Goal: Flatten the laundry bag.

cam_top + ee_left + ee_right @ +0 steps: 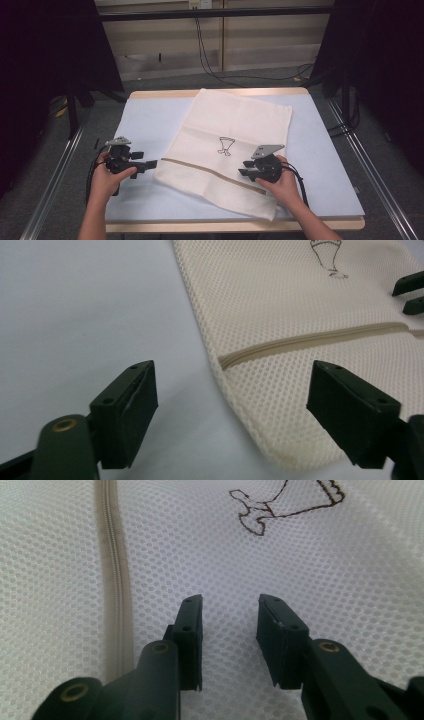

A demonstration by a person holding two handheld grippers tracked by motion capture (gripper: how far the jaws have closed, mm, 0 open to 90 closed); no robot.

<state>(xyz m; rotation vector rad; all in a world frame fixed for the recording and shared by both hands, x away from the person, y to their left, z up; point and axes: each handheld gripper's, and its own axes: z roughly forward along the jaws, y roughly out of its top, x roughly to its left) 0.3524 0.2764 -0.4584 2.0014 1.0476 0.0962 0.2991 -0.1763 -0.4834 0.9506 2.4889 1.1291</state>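
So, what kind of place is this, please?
Probably a lab or recording workspace: a wooden table with a pale blue cover, a black metal frame bar overhead, loose black cables on the grey floor, and a cream mesh zip bag laid out for handling.

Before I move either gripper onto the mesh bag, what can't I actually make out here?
- Zipper pull: not findable; too small in the high view, and the right gripper overlaps that end.
- Mesh bag contents: the cream fabric hides them.
- Embroidered figure: its top is cut by the edge in both gripper views.
- Left gripper: open, above or touching the bag's edge is unclear.
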